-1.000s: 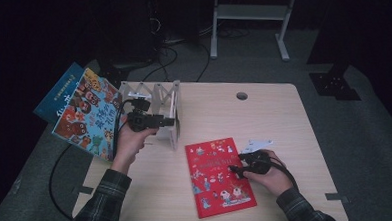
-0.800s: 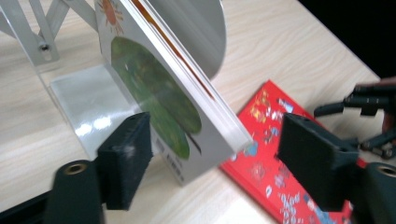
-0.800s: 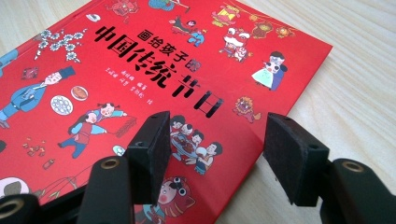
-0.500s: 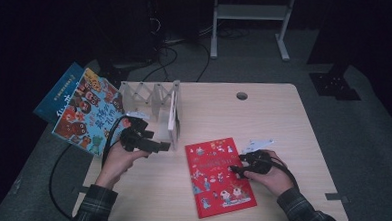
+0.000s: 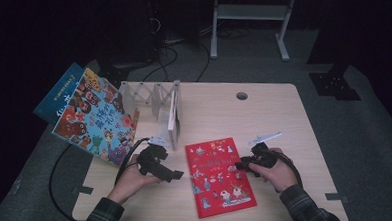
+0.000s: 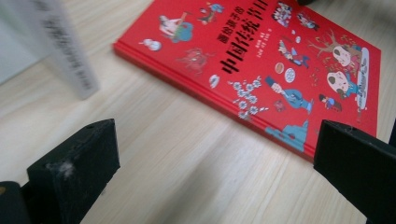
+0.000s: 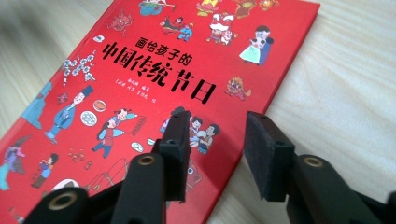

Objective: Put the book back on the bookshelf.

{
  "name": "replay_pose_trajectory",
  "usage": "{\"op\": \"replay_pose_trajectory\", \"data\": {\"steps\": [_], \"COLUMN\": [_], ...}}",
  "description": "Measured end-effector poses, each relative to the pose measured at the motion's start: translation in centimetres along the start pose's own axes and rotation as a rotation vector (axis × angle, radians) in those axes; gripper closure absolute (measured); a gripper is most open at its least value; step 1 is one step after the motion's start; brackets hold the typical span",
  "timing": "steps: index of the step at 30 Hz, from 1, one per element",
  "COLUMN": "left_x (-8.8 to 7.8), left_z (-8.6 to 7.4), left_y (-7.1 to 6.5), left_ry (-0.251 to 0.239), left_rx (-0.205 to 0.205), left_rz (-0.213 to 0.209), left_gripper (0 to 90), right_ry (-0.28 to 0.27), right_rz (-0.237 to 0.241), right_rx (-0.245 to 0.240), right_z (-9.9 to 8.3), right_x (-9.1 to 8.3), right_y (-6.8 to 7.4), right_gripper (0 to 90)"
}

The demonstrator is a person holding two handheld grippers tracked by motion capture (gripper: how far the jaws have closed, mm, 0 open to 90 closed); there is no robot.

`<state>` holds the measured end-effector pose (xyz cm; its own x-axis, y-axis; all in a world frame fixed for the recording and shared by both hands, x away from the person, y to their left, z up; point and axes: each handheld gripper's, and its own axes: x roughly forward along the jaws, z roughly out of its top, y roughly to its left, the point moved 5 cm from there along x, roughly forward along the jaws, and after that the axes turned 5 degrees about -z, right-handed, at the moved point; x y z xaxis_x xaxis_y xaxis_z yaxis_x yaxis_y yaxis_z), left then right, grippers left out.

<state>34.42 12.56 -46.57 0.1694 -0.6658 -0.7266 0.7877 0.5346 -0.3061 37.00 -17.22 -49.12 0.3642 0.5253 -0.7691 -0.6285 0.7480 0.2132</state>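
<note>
Item: red picture book (image 5: 220, 176), lying flat and closed on the table (image 5: 283, 119), near the front edge, between my two grippers.

Right gripper (image 5: 241, 166): I am resting it over the book's right edge with the jaws a little apart, one above the cover and one above bare wood, clamping nothing.

Left gripper (image 5: 173, 174): I am holding it just left of the book with the jaws spread wide, pointing at the spine side, not touching.

Rack (image 5: 152, 99): white folding stand behind, one pale book (image 5: 174, 114) upright in it. Two books (image 5: 96, 115) are hanging off the table's left edge.

Step, as I judge: approaching the red book for pickup. Next, I need one edge lifted so a jaw can slide beneath.
</note>
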Motion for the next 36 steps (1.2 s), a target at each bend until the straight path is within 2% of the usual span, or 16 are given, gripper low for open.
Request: {"op": "replay_pose_trajectory", "data": {"steps": [3, 8, 12, 13, 14, 21, 23, 26, 30, 36], "left_x": [1.2, 2.8, 3.7, 3.9, 4.1, 6.0, 6.4, 6.7, 6.6, 6.8], "left_z": [-0.3, -0.1, 0.3, 0.3, 0.4, 0.4, 0.3, 0.5, 0.9, 1.3], "left_y": [-0.1, -0.4, -0.8, -0.8, -0.9, -1.3, -1.5, -1.7, -1.5, -1.1], "left_ry": [0.014, 0.037, 0.024, 0.030, 0.023, 0.074, 0.087, 0.071, 0.054, 0.046], "left_rx": [-0.006, 0.024, 0.033, 0.048, 0.042, 0.071, 0.081, 0.086, 0.075, 0.096], "left_rz": [-0.001, 0.015, 0.018, 0.014, 0.017, 0.011, 0.002, 0.012, 0.003, 0.020], "left_gripper": [0.0, 0.0, 0.0, 0.0, 0.0, 0.0, 0.0, 0.0, 0.0, 0.0], "right_ry": [0.014, 0.044, 0.073, 0.077, 0.082, 0.115, 0.124, 0.132, 0.150, 0.171], "right_rz": [0.025, 0.064, 0.087, 0.091, 0.097, 0.129, 0.136, 0.145, 0.162, 0.183], "right_rx": [0.034, 0.085, 0.120, 0.128, 0.138, 0.178, 0.185, 0.188, 0.207, 0.244], "right_z": [0.1, 0.1, 0.2, 0.3, 0.3, 0.4, 0.4, 0.4, 0.4, 0.3], "right_x": [0.0, 0.3, 0.5, 0.5, 0.5, 0.9, 1.0, 1.1, 1.3, 1.2], "right_y": [-0.4, -0.9, -1.4, -1.5, -1.6, -2.2, -2.3, -2.5, -2.7, -2.8], "right_gripper": [62.6, 65.0, 67.7, 68.0, 68.4, 69.3, 69.4, 69.6, 69.7, 70.9]}}
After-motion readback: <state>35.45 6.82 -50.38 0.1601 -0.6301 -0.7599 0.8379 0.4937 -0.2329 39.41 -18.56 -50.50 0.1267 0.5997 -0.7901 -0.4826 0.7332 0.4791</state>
